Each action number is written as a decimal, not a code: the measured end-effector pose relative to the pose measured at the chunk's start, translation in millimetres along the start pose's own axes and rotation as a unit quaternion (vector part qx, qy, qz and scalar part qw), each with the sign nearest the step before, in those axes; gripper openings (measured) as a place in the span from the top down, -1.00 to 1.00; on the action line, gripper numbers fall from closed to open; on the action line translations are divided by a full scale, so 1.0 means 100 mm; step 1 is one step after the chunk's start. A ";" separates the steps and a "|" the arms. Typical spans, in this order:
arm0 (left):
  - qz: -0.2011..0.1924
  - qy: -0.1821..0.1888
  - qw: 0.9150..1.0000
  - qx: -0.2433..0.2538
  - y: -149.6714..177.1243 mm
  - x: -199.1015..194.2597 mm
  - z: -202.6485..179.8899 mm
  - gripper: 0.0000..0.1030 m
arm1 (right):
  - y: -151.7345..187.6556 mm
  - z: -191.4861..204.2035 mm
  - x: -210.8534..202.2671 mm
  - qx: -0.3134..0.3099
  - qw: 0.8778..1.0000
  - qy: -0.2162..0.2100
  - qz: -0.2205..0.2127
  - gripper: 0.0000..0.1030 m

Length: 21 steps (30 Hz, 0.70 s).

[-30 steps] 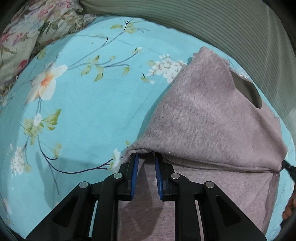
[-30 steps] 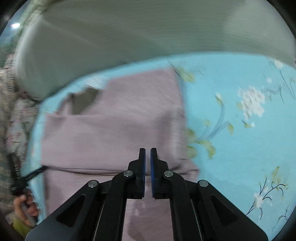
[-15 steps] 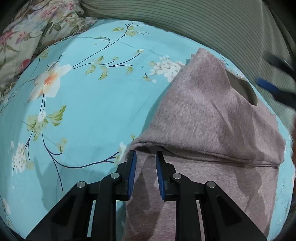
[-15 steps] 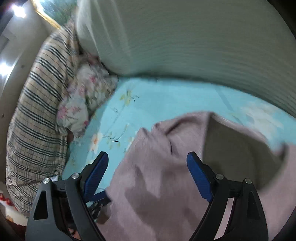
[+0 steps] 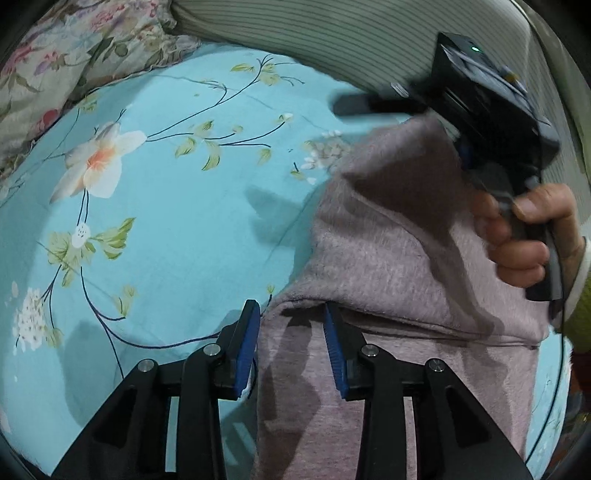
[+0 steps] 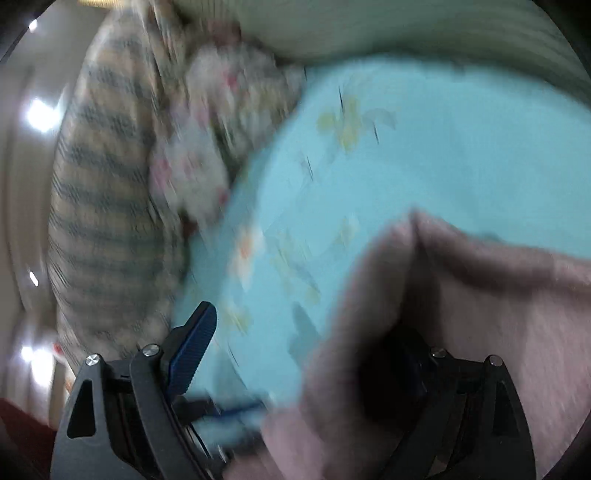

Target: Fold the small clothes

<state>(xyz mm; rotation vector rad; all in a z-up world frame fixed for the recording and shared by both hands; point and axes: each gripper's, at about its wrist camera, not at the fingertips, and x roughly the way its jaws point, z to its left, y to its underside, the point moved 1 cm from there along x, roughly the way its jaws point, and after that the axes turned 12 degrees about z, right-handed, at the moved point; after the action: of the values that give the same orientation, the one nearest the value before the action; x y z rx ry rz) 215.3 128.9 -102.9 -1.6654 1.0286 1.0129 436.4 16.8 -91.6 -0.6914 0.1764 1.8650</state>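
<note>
A fuzzy mauve garment lies folded over itself on the turquoise floral bedsheet. My left gripper is open, its blue pads just off the fold's near left corner. My right gripper hovers at the garment's far corner in a hand. In the blurred right wrist view the right gripper is open wide, one blue pad showing, the other finger hidden under the mauve garment.
A floral pillow lies at the far left. A ribbed grey-green cushion runs along the back. A striped blanket and the floral pillow show blurred in the right wrist view.
My left gripper opened and let go of the fold corner. My right gripper opened, swung up and across to the garment's far corner, and now shows in the left wrist view.
</note>
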 end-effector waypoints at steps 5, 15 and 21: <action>0.002 0.000 1.000 -0.007 0.04 -0.05 0.03 0.29 | -0.11 0.03 -0.08 0.031 0.998 0.027 -0.050 -0.69; -0.020 0.030 0.999 -0.001 0.04 -0.40 0.03 0.07 | 0.88 -0.03 -1.42 0.054 0.968 0.193 -0.150 -0.59; -0.017 0.006 0.999 0.032 -0.18 -0.24 -0.24 0.07 | 2.20 -0.11 -2.23 0.150 0.909 0.312 -0.233 -0.26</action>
<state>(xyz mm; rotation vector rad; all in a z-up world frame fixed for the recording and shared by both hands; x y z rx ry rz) 228.6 114.6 -69.4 -1.6325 1.0270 0.9398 298.1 -256.4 -24.9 -0.9928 0.6393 1.0832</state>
